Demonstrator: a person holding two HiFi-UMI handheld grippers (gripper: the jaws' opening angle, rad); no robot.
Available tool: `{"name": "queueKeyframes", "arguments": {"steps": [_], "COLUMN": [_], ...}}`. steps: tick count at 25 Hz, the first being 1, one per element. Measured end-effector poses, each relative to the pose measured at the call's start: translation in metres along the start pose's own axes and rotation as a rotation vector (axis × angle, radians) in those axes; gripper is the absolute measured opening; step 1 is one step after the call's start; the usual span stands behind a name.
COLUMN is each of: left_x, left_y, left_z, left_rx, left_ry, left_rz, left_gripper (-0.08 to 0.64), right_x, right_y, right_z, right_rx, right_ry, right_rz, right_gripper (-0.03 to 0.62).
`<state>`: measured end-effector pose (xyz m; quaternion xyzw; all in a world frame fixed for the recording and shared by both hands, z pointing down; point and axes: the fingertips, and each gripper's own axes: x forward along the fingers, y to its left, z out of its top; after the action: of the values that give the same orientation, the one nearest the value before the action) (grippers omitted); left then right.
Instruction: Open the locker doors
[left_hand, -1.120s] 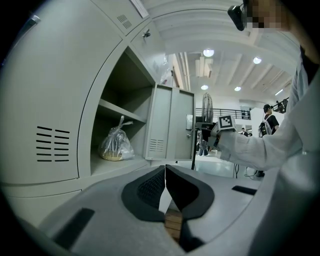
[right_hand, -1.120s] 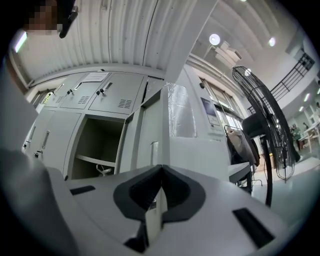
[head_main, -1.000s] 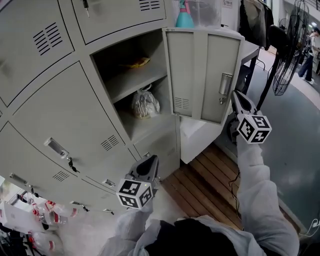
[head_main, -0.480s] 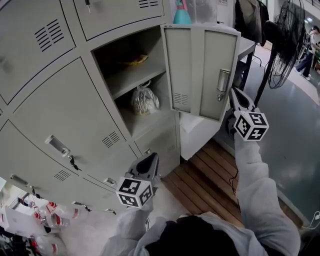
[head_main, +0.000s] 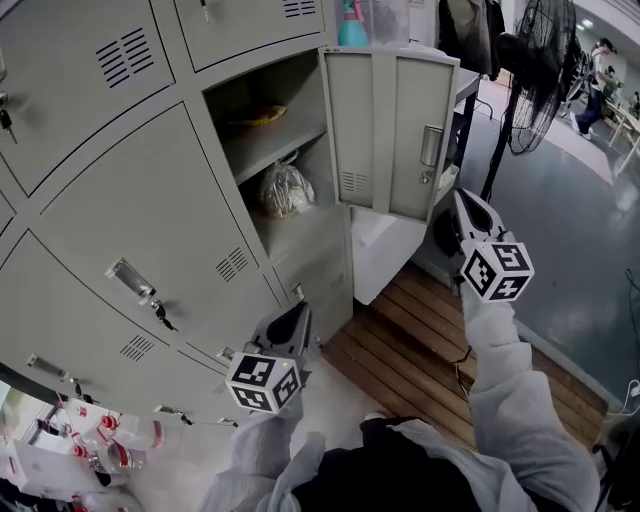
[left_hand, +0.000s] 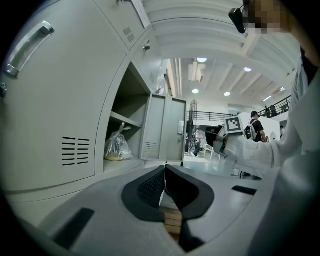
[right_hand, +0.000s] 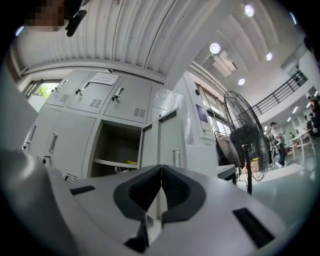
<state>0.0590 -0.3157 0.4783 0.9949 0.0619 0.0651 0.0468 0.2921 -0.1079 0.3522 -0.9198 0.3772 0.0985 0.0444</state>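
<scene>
A bank of grey lockers (head_main: 150, 210) fills the left of the head view. One door (head_main: 390, 130) stands swung open to the right, its handle (head_main: 430, 146) facing out. The open compartment holds a tied plastic bag (head_main: 285, 190) below a shelf and something yellow (head_main: 262, 117) on the shelf. My right gripper (head_main: 462, 200) is shut and empty, just below and right of that door, apart from the handle. My left gripper (head_main: 300, 312) is shut and empty, low beside a closed door with a handle (head_main: 130, 280). In the gripper views both pairs of jaws, left (left_hand: 165, 167) and right (right_hand: 161, 167), meet with nothing between them.
A wooden pallet floor (head_main: 420, 350) lies under the open door, with a white box (head_main: 385, 250) behind it. A standing fan (head_main: 540, 70) is at the right, a teal spray bottle (head_main: 352, 25) on the locker top, and bottles (head_main: 110, 440) at the lower left.
My right gripper has drawn back from the open door's handle, down and away. The left gripper has shifted slightly along the lower lockers. Both stay shut.
</scene>
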Motion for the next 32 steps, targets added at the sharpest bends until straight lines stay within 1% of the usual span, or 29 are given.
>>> {"name": "queueKeyframes", "arguments": {"steps": [6, 11, 14, 16, 20, 23, 26, 29, 32], "left_x": [-0.053, -0.102, -0.129, -0.141, -0.161, -0.173, -0.18, -0.184, -0.187], "left_y": [0.001, 0.005, 0.006, 0.004, 0.0, -0.003, -0.007, -0.013, -0.019], "left_z": [0.006, 0.003, -0.001, -0.005, -0.014, -0.02, -0.026, -0.035, -0.043], "left_rx": [-0.014, -0.007, 0.0, -0.003, -0.004, -0.021, -0.025, -0.035, -0.061], "left_ry": [-0.021, -0.024, -0.023, -0.024, -0.02, -0.019, -0.007, 0.006, 0.012], "left_rz": [-0.037, -0.059, -0.078, -0.1, -0.129, -0.14, -0.141, -0.146, -0.147], "left_gripper": [0.009, 0.009, 0.009, 0.009, 0.009, 0.009, 0.009, 0.009, 0.009], "right_x": [-0.07, -0.126, -0.16, -0.182, -0.219, -0.243, -0.261, -0.272, -0.28], "right_y": [0.07, 0.138, 0.172, 0.194, 0.236, 0.256, 0.266, 0.27, 0.268], "right_z": [0.006, -0.007, -0.013, -0.023, -0.058, -0.075, -0.086, -0.092, -0.093], "right_rx": [0.031, 0.061, 0.086, 0.104, 0.142, 0.127, 0.111, 0.124, 0.108], "right_ry": [0.059, 0.12, 0.134, 0.153, 0.23, 0.286, 0.324, 0.336, 0.337], "right_rz": [-0.007, 0.007, -0.019, -0.034, -0.031, -0.036, -0.048, -0.066, -0.075], "right_gripper": [0.002, 0.003, 0.003, 0.003, 0.003, 0.003, 0.002, 0.002, 0.002]}}
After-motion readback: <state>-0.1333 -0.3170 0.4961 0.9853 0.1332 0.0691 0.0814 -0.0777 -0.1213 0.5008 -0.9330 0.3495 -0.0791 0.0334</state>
